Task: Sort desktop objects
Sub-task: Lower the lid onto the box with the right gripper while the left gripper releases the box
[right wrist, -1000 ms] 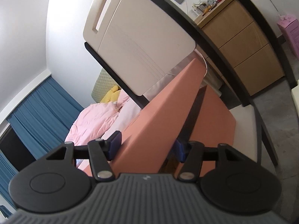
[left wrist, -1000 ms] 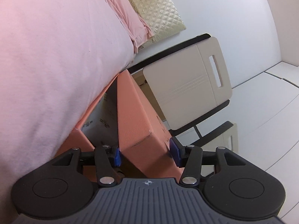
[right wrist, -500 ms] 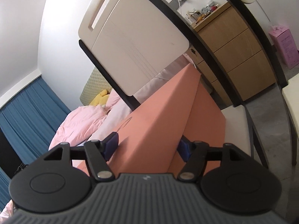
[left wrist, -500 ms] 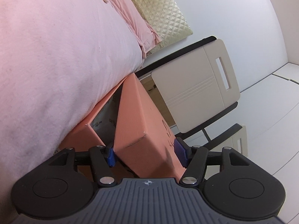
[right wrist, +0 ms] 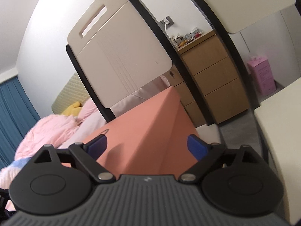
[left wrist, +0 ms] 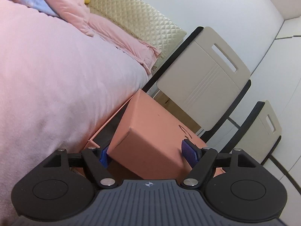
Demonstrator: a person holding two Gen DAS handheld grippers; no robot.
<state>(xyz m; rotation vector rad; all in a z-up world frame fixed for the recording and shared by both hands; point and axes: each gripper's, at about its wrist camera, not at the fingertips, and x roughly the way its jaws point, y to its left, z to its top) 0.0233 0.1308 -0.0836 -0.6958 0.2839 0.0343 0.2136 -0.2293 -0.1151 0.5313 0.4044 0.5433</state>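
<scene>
Left wrist view: left gripper (left wrist: 148, 155) rolled, jaws just widened, salmon box lid (left wrist: 150, 141) between pads, unclamped, beside bed (left wrist: 56, 84). Right gripper (right wrist: 147, 145) near level, jaws likewise spread astride lid (right wrist: 143, 135).

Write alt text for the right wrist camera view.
The right gripper, jaws just opened, straddles a corner of an orange box without gripping it. Behind stand a beige chair back, a wooden drawer cabinet and pink bedding.
</scene>
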